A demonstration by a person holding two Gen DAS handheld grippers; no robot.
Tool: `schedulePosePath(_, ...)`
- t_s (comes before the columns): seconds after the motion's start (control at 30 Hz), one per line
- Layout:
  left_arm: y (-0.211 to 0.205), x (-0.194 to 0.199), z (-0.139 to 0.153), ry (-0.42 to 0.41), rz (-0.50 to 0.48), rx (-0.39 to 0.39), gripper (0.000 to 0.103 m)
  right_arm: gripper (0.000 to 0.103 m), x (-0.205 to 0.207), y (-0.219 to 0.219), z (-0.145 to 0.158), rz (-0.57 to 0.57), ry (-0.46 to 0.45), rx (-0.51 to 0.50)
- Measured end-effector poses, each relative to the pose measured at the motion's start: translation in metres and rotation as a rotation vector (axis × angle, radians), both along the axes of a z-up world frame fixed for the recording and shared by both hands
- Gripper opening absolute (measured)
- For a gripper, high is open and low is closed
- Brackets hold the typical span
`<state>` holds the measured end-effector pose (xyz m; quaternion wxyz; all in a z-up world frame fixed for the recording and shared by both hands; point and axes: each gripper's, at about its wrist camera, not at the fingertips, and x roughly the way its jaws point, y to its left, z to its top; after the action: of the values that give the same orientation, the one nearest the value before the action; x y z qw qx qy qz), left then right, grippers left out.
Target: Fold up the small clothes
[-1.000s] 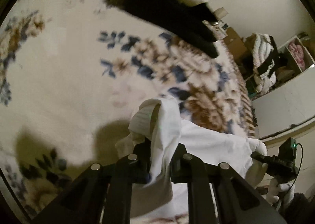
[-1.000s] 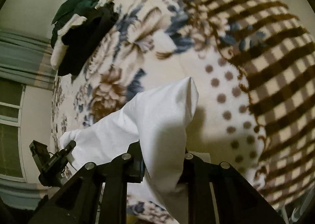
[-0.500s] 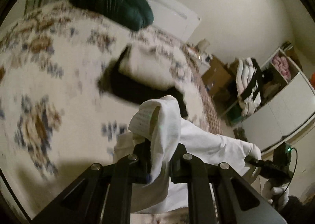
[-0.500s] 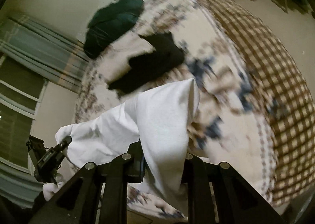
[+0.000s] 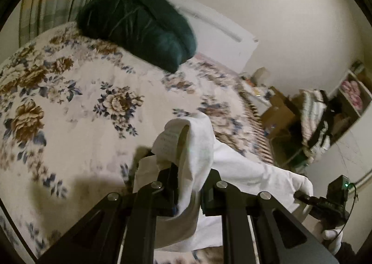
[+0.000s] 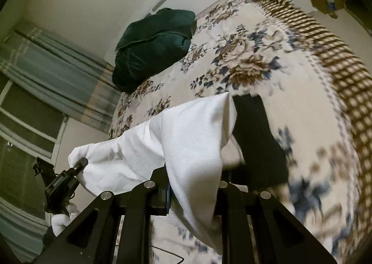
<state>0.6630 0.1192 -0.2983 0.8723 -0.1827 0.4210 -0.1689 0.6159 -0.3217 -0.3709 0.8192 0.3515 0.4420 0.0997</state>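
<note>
Both grippers, left (image 5: 188, 190) and right (image 6: 193, 190), pinched a white garment (image 6: 186, 138) above a floral bedspread (image 5: 81, 113); a green bundle (image 5: 139, 27) lay near curtains (image 6: 58, 78).

Nothing can be read: the care label (image 5: 167, 142) sewn inside the white garment (image 5: 244, 166) carries faint printed lines, too small and blurred to make out.

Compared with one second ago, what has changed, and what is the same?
Both cameras have tilted up: they looked down at the bedspread, and now the green bundle, wall and curtain show, so the white cloth was probably lifted. Nothing was let go. The left gripper and the right gripper stay shut on the cloth, stretched between them.
</note>
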Motion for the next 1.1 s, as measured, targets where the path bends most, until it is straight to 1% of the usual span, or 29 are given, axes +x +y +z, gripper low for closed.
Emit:
schedulePosePath(0.03,0.000,0.015,-0.012,0.020,0.001,0.003,0.012,0.020,0.026,-0.002,-0.013,0.002,0.014,-0.008)
schedulePosePath(0.1,-0.002,0.051,-0.047,0.087,0.007,0.023,0.014,0.020,0.061,-0.004,-0.035,0.001,0.046,-0.022)
schedulePosePath(0.17,-0.004,0.075,-0.080,0.152,0.022,0.044,0.015,0.020,0.099,-0.010,-0.069,-0.002,0.100,-0.043)
schedulePosePath(0.23,-0.006,0.091,-0.110,0.212,0.029,0.048,0.019,0.020,0.116,-0.015,-0.097,-0.004,0.137,-0.048)
schedulePosePath(0.3,-0.007,0.097,-0.131,0.251,0.035,0.061,0.022,0.020,0.127,-0.019,-0.119,-0.006,0.164,-0.042)
schedulePosePath(0.37,-0.007,0.097,-0.142,0.276,0.035,0.050,0.023,0.020,0.134,-0.020,-0.136,-0.002,0.187,-0.053)
schedulePosePath(0.43,-0.006,0.094,-0.143,0.295,0.050,0.039,0.023,0.023,0.137,-0.020,-0.150,0.002,0.215,-0.049)
schedulePosePath(0.47,-0.005,0.093,-0.141,0.299,0.063,0.038,0.024,0.028,0.137,-0.019,-0.153,0.002,0.233,-0.051)
schedulePosePath(0.5,-0.005,0.091,-0.134,0.295,0.077,0.058,0.029,0.039,0.138,-0.020,-0.157,-0.003,0.258,-0.056)
schedulePosePath(0.53,-0.005,0.090,-0.127,0.291,0.094,0.103,0.045,0.047,0.138,-0.021,-0.156,-0.021,0.278,-0.073)
schedulePosePath(0.57,-0.008,0.085,-0.115,0.281,0.110,0.169,0.068,0.058,0.139,-0.021,-0.154,-0.029,0.284,-0.092)
schedulePosePath(0.6,-0.007,0.084,-0.108,0.266,0.118,0.201,0.078,0.071,0.137,-0.022,-0.147,-0.040,0.285,-0.127)
schedulePosePath(0.63,-0.010,0.077,-0.096,0.237,0.127,0.230,0.093,0.079,0.134,-0.021,-0.137,-0.048,0.277,-0.167)
schedulePosePath(0.67,-0.011,0.071,-0.087,0.211,0.133,0.258,0.095,0.095,0.130,-0.019,-0.126,-0.056,0.271,-0.217)
schedulePosePath(0.7,-0.015,0.061,-0.075,0.186,0.137,0.303,0.095,0.101,0.124,-0.014,-0.112,-0.062,0.265,-0.295)
schedulePosePath(0.73,-0.019,0.051,-0.064,0.168,0.142,0.347,0.095,0.102,0.117,-0.009,-0.099,-0.068,0.257,-0.355)
schedulePosePath(0.77,-0.023,0.040,-0.054,0.153,0.143,0.376,0.096,0.102,0.109,0.000,-0.085,-0.073,0.266,-0.442)
schedulePosePath(0.83,-0.032,0.014,-0.038,0.145,0.146,0.404,0.096,0.102,0.092,0.020,-0.063,-0.070,0.275,-0.570)
schedulePosePath(0.9,-0.040,-0.010,-0.027,0.142,0.148,0.427,0.096,0.103,0.073,0.038,-0.047,-0.063,0.274,-0.638)
schedulePosePath(0.97,-0.049,-0.033,-0.017,0.136,0.150,0.479,0.096,0.103,0.054,0.056,-0.033,-0.046,0.261,-0.674)
schedulePosePath(1.0,-0.053,-0.046,-0.012,0.133,0.144,0.492,0.096,0.103,0.044,0.065,-0.026,-0.038,0.256,-0.692)
schedulePosePath(1.1,-0.059,-0.074,0.002,0.129,0.123,0.490,0.096,0.103,0.014,0.087,-0.004,-0.032,0.232,-0.714)
